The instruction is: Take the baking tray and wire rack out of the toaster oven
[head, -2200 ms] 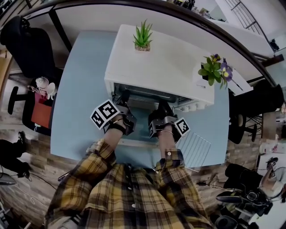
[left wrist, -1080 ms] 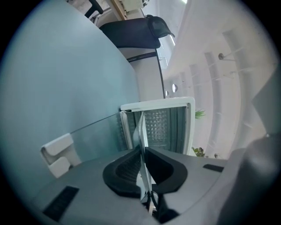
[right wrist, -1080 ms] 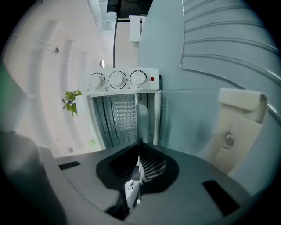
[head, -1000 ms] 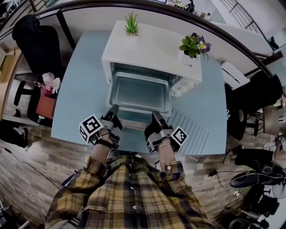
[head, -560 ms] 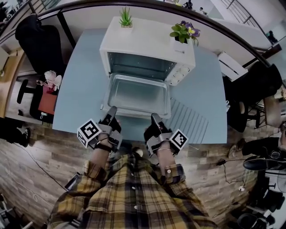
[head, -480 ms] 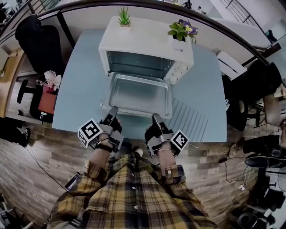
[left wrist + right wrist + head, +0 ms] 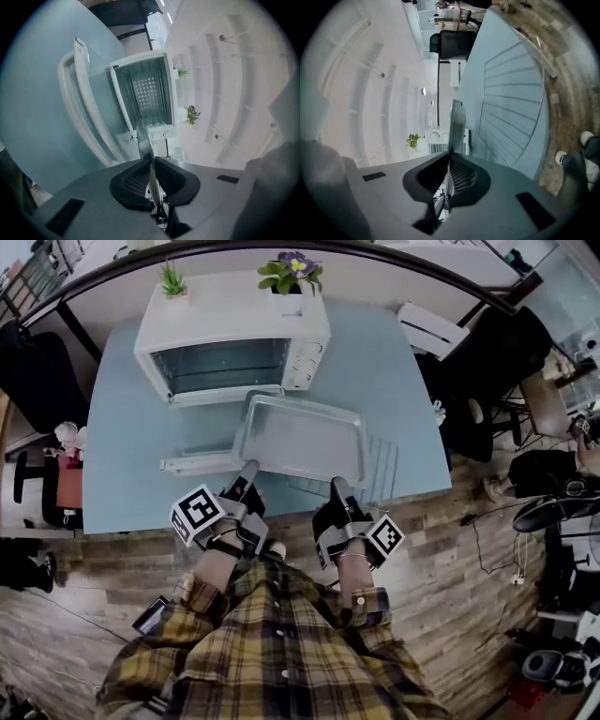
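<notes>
Pale blue tabletop (image 7: 131, 442) over a plank floor. At its far side sits a white toaster oven (image 7: 230, 310), with door (image 7: 202, 463) dropped open and a cavity that looks bare. Carries a small succulent (image 7: 172, 279) and a flowering plant (image 7: 291, 266) on its roof.

Baking tray (image 7: 300, 439) fully out of the oven, just in front of it and right of the open door, roughly level. Cannot tell whether it clears the tabletop or rests on it.

Left hand-held gripper (image 7: 248, 470) clamped on the tray's near rim. Right hand-held gripper (image 7: 336, 488) clamped on the same rim further right. Both gripper views show the thin metal edge pinched flat between the pads. Probably gripped at two spread points so the wide, shallow sheet neither tips nor twists.

Wire rack (image 7: 384, 465) lies flat on the tabletop at the right, partly under the tray's right end. Seemingly both pieces out, with only the tray's set-down left.
</notes>
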